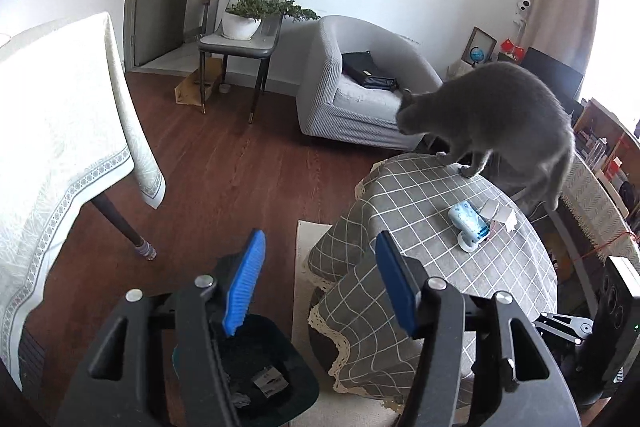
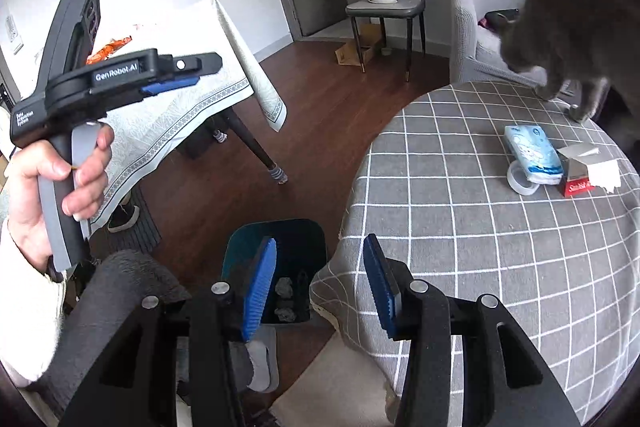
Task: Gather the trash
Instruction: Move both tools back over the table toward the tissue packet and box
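We see the trash bin (image 2: 276,255), a dark teal plastic bin with a black inside, standing on the wooden floor (image 1: 224,167) just beside the round table (image 2: 500,247) with its grey checked cloth. In the bin lie crumpled grey paper wads (image 2: 285,286) and other scraps too dark to name. In the left wrist view the bin (image 1: 276,371) sits low between the fingers, half covered by them, with a small printed wrapper (image 1: 270,381) inside.

Our left gripper (image 1: 320,275) has its blue-padded jaws spread, with nothing between them. The right gripper (image 2: 320,287) likewise has its jaws spread and holds nothing. In the right wrist view the left hand (image 2: 60,183) grips the left gripper's handle, raised well apart from the table.

On the table rest a blue tissue pack (image 2: 532,155), a tape roll (image 2: 522,179) touching it, and a small red carton (image 2: 580,171) with its flaps open. A grey cat (image 1: 492,123) stands at the table's far edge; its hind part is cut off in the right wrist view, and its face is turned away.
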